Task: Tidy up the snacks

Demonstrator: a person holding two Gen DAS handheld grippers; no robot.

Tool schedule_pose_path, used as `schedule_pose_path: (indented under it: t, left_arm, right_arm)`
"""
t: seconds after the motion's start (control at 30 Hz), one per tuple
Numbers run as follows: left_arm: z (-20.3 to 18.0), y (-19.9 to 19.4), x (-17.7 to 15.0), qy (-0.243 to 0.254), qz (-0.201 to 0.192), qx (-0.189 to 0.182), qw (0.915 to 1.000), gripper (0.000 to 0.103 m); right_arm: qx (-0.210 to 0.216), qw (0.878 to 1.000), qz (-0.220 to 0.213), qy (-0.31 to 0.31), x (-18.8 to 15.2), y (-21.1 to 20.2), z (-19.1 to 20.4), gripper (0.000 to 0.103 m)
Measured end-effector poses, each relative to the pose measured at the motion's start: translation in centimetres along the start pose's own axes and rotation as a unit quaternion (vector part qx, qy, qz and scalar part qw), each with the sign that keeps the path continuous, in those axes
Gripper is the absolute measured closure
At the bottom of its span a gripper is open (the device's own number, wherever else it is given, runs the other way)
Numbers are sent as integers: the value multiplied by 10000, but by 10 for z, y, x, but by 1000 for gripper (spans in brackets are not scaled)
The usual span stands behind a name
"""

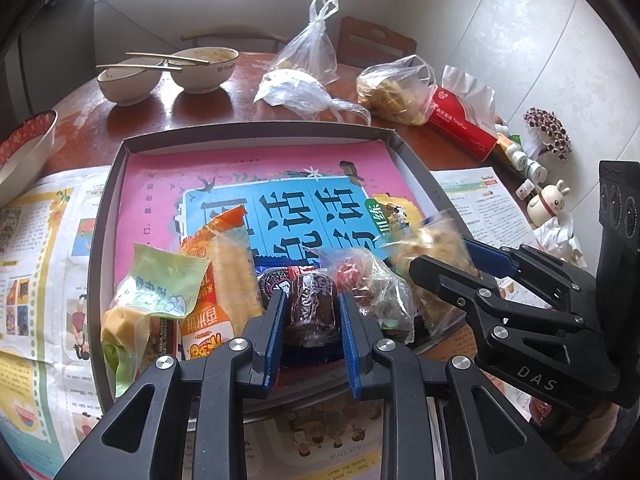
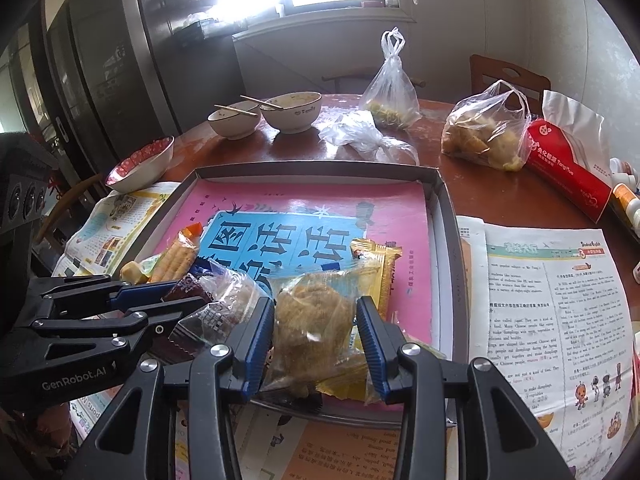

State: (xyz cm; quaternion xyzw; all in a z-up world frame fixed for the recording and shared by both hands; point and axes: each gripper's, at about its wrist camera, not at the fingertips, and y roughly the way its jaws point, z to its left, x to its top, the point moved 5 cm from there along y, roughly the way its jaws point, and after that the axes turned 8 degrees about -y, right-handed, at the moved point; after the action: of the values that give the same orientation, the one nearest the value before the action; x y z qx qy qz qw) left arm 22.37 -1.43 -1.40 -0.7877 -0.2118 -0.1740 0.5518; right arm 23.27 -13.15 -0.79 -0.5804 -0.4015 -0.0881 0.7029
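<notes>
A grey shallow tray [image 1: 256, 132] [image 2: 316, 170] lined with a pink and blue book cover holds a heap of snacks at its near edge. In the left wrist view my left gripper [image 1: 312, 312] is shut on a dark chocolate cookie pack [image 1: 310, 304], one blue pad pressing each side. My right gripper [image 2: 314, 320] is shut on a clear packet of golden floss cake [image 2: 316, 316] just above the tray's near right corner. Each gripper also shows in the other view: the right gripper [image 1: 440, 256] and the left gripper [image 2: 188, 296]. A green packet [image 1: 160, 280], an orange egg-roll packet [image 1: 224, 264] and a yellow packet [image 2: 376, 264] lie alongside.
Newspapers [image 2: 552, 304] lie under and around the tray on a brown round table [image 1: 208, 108]. Behind it stand two bowls with chopsticks [image 1: 200, 68], tied plastic bags of food [image 2: 484, 136] and a red tissue pack [image 2: 568, 168]. A red-patterned bowl [image 2: 140, 164] sits at left, small bottles [image 1: 528, 164] at right.
</notes>
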Motion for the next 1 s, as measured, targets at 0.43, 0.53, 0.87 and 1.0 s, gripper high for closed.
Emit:
schedule_pose_path:
  t: [0.43,0.53,0.87,1.0]
  left_arm:
    - [-4,-5,1,50,-71,47,10000,68]
    - [-6,-6,0,73,-86,51,9999,65]
    - [-9,-13,0,126,-223,144,9996,56]
    - [-8,-18,0,117,-289,166,9994,53]
  right_arm:
    - [57,10000,-58,35,0,-5,-1,57]
    - [28,9999,-97,63,0,-7,-2,55]
    - [-87,9997,-206,76,2,-16,-4,46]
    - [-119,9996,-242,75,1,-19,-4,42]
